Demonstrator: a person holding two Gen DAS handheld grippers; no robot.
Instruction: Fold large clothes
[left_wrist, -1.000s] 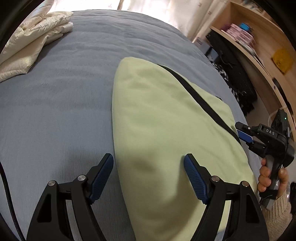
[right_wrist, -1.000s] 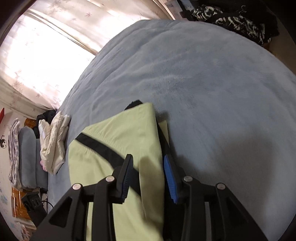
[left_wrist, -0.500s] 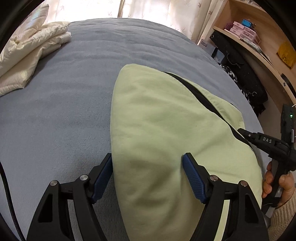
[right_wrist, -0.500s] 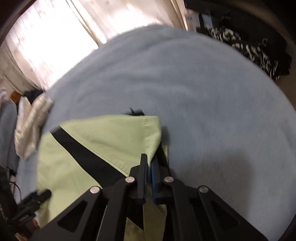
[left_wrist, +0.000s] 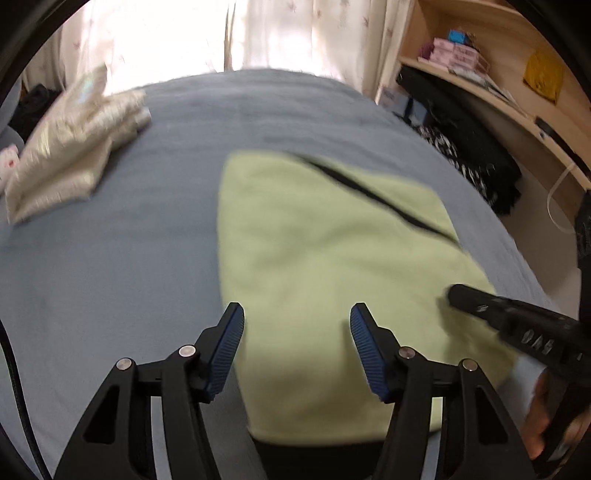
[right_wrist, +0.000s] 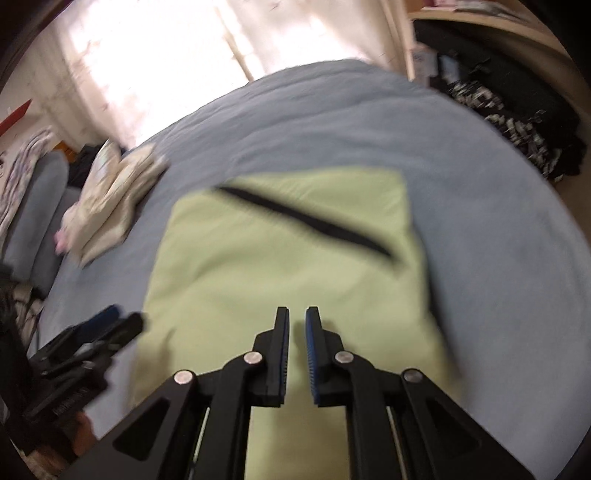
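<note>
Pale green garment (left_wrist: 325, 258) lies flat on the bed (left_wrist: 110, 266), already folded down to a rough rectangle with a black stripe (right_wrist: 306, 221) running diagonally across its far part. It sits toward the near edge of the bed, right of centre in my left view; its near hem is close to the bed's near edge. Frames are motion-blurred, so fine creases can't be read.

My left gripper (left_wrist: 297, 350) is wide open, holding nothing, hovering over the garment's near-left corner; the left finger sits about on the garment's left edge, the right finger over the cloth. My right gripper (right_wrist: 297, 354) is nearly closed, only a narrow gap between the pads, with no cloth visible in it; it is over the near middle of the garment.

Handling, as I judge it: soft, light, limp fabric, stacked in several layers. It won't hold shape when lifted, and the layers can slide apart if I pinch only the top one. Not fragile. The bed cover looks fuzzy, so dragging may bunch the lower layers.

Where to grip: the two near corners, or the near hem, biting through all layers at once. Lift both sides together and carry toward the far edge of the garment.

Cream folded bedding (left_wrist: 70, 155) sits at the far-left corner of the bed, well apart.
</note>
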